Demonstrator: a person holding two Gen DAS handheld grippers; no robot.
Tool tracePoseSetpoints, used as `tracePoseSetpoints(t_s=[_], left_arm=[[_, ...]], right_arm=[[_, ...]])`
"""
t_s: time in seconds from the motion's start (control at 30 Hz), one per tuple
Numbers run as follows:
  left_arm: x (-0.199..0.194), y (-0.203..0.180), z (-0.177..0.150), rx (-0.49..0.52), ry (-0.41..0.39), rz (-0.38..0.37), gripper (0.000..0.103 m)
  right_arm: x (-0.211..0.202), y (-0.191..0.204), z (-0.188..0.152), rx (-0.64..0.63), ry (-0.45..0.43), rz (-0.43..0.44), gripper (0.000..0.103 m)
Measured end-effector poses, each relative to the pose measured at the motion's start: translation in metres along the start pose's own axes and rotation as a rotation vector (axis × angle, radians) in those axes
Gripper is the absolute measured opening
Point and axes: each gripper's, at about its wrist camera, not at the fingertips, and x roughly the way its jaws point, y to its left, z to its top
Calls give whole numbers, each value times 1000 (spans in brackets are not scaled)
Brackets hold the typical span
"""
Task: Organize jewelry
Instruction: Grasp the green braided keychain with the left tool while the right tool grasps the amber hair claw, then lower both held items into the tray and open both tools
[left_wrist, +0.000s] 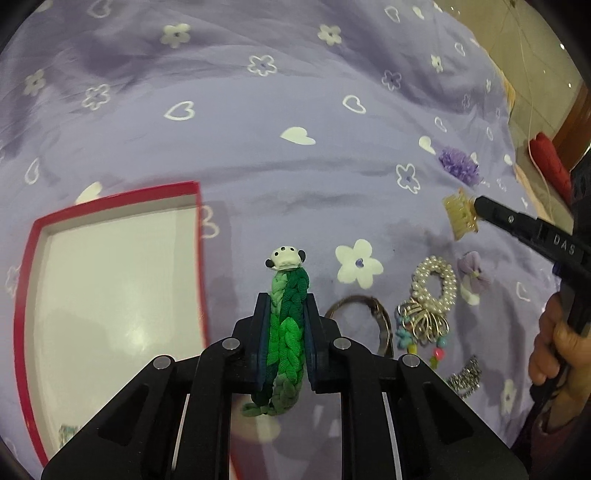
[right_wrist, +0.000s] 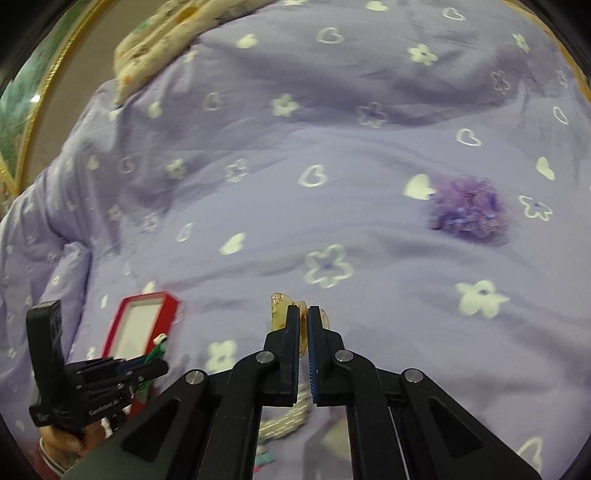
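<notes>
Left hand-held gripper (left_wrist: 287, 325) clenched on green braided band (left_wrist: 286, 332), right hand-held gripper (right_wrist: 303, 332) grasping yellow hair claw (right_wrist: 280, 310)

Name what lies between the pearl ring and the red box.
In the left wrist view: a brown bangle and the left claw gripping the green braid.
</notes>
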Motion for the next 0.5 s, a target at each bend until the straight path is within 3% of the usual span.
tracePoseSetpoints(t_s=[0.5], left_arm=[[-49,61,-38,-168,-72,3,15]], right_arm=[[8,94,-35,-98,75,150,3]])
